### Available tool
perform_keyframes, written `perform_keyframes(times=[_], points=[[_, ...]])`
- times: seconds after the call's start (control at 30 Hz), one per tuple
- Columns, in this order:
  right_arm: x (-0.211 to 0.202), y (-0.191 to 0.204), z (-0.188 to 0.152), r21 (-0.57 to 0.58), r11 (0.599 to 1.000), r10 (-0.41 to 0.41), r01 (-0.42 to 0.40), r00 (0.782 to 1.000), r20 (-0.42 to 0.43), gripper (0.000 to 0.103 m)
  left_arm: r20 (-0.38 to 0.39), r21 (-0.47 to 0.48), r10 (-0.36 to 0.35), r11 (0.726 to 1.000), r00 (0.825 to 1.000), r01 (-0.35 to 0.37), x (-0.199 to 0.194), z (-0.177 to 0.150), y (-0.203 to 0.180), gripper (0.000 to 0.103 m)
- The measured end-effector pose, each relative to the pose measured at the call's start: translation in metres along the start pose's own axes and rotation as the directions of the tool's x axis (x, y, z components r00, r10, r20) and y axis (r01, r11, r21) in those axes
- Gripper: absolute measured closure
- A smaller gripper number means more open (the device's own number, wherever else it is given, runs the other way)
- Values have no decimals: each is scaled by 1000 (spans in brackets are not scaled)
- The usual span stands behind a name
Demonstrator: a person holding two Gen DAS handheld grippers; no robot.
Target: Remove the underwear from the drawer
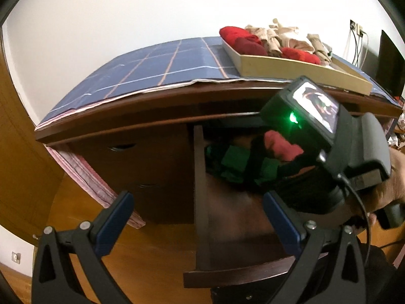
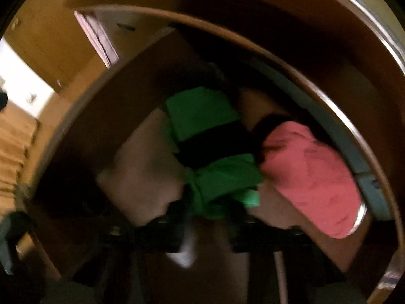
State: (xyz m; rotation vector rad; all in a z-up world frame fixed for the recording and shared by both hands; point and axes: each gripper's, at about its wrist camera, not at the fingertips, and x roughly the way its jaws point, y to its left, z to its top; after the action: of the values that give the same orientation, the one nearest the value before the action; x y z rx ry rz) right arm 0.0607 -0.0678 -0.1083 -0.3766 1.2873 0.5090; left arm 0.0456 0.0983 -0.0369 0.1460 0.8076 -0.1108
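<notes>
Dark wood dresser, drawer (image 1: 202, 202) pulled out. Green underwear (image 2: 215, 157) lies in the drawer straight ahead of the right tool (image 2: 212, 217), pink piece (image 2: 311, 177) to its right. Right tool clenched on the near green edge. Left tool (image 1: 197, 217) spread wide, empty. Fabric looks light, limp, non-fragile; pinch a bunched fold. Long axis runs away from the tool, angled slightly left.
</notes>
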Motion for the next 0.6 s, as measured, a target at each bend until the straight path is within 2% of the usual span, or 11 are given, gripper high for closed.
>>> perform_keyframes(times=[0.17,0.33,0.47,0.5,0.53,0.6], points=[[-7,-11,-32,-39,993,107,-109,992,-69,86,-9,-3,-34,999,999,34,3,3,-5,0],[-18,-22,-74,5,977,213,-213,973,-88,85,-30,10,-76,997,997,76,10,4,-17,0],[-41,-47,-90,132,933,330,-334,942,55,81,-42,40,-88,995,995,90,11,5,-29,0],[-47,-56,-93,164,924,332,-345,938,98,79,-45,55,-95,994,994,97,11,6,-34,0],[-53,-69,-96,202,922,305,-329,942,143,71,-49,65,-101,992,994,104,12,7,-36,0],[-60,-91,-104,266,930,205,-254,958,200,63,-56,88,-111,989,992,116,13,9,-43,0]])
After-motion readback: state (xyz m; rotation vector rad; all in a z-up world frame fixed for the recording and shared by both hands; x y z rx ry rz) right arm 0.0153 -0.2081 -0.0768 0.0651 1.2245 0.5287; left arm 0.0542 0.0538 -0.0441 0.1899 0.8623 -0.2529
